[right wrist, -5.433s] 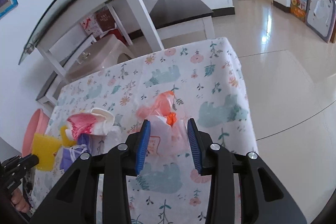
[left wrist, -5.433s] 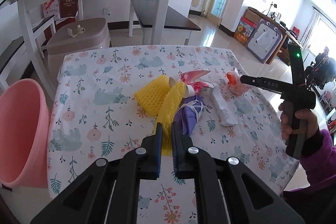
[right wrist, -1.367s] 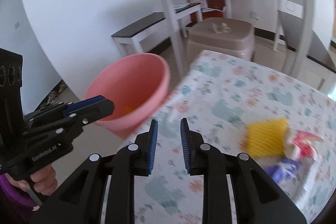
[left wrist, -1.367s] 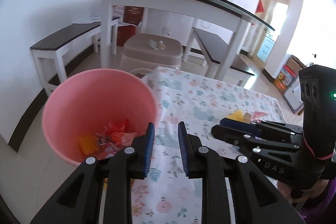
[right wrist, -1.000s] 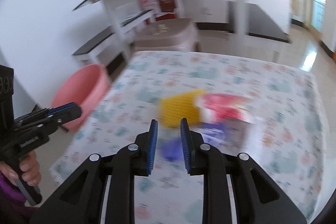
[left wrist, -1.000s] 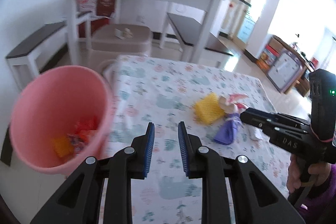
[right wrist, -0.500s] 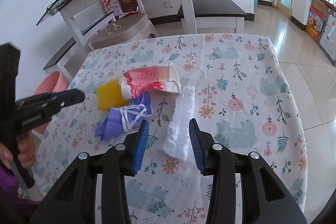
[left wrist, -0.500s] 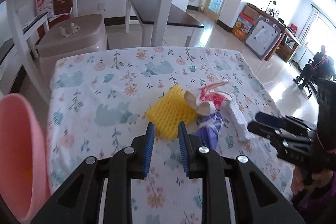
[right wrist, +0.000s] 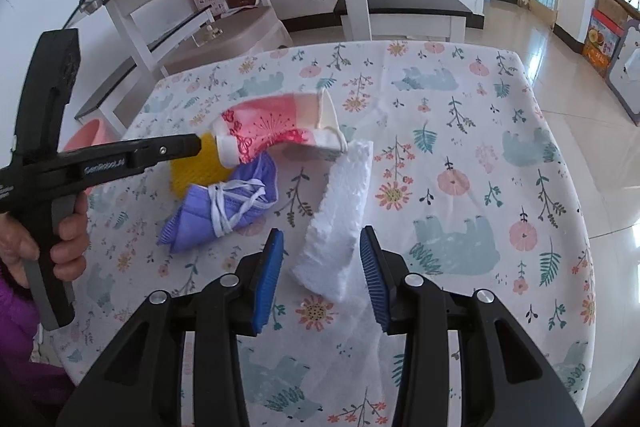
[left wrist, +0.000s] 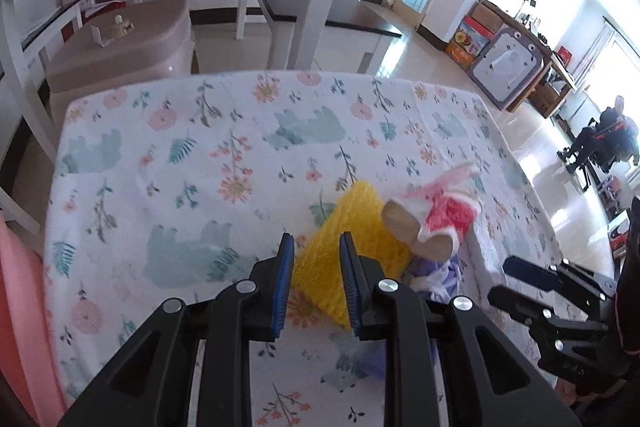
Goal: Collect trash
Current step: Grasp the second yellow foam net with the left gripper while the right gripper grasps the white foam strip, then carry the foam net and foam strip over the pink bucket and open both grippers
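Both claws have swung away from the pink bin, which filled the left wrist view about a second ago, and now point down at the trash left on the floral tabletop (right wrist: 460,99). That bin (left wrist: 16,307) shows only as a pink edge at the far left, with another sliver of it in the right wrist view.

Remaining trash, all in one cluster near the tabletop's middle:
- white foam strip (right wrist: 340,219), lying lengthwise
- yellow foam net (left wrist: 352,251)
- crushed pink paper cup (right wrist: 276,131), resting partly over the net
- purple face mask (right wrist: 224,207), rolled and bound by its own straps, just beside the net and cup

Right claw (right wrist: 322,279): jaws now clearly wider than a second ago. They straddle the near end of the foam strip, with a gap on each side, so nothing is gripped yet.

Left claw (left wrist: 316,279): jaws at a narrow gap, unchanged, nothing pinched. The yellow net's near corner shows between the blue pads, but whether the pads have come down to it cannot be told.

Judgement: one drop-off is done and a second pick is being set up, one item per claw, foam strip on the right and net on the left. Cup and mask would remain afterwards. Lifting the net may tip the cup lying on it.
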The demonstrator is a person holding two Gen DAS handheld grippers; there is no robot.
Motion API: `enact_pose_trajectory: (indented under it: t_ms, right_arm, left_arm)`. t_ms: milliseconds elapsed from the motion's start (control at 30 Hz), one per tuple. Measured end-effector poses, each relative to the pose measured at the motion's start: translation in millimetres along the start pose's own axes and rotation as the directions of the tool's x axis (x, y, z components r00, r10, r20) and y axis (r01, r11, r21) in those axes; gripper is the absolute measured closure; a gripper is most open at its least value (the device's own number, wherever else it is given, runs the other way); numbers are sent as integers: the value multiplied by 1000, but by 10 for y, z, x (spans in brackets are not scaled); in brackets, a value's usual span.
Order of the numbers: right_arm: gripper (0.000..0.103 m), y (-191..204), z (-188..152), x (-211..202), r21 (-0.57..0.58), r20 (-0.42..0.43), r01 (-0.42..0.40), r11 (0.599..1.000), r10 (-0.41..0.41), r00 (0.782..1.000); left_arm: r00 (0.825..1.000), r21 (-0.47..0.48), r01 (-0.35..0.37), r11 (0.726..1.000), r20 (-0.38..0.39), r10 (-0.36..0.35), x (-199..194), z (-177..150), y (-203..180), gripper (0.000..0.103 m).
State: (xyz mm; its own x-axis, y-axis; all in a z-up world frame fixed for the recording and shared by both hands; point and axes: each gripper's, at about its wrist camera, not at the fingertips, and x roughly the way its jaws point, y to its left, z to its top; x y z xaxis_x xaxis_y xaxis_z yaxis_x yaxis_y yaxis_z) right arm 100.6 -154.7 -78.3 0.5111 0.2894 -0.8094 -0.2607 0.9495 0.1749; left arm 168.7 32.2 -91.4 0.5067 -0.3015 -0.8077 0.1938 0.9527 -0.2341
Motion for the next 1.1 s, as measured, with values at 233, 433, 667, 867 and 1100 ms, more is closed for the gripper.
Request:
enact_pose_trajectory:
  t_ms: [233,433,667,867,1100]
  right_arm:
    - [62,-51,-12,2,30,-7,9,1000,-8,1000]
    - [63,-102,-21,18,54,-16,1,999,0,1000]
    - [74,-95,-83,-46,33,-2,4,999,-4,1000]
    - [74,-119,-120,-216,33,39,4,999,-5,999]
    - [74,-80,-153,-433,15,101,0,1000,-1,995]
  left_arm:
    - [1000,15,17,1000,8,-17,-11,-155,-102,81]
    - [999,9,49,999,11,-49,-78,-275,-166,93]
    - [997,-18,35,999,72,-33,-334,-387,-170,95]
    - [991,-48,7,999,132,-1,-600,-457,-119,95]
    - [982,-58,-18,998,189,28,-849,-540,-108,95]
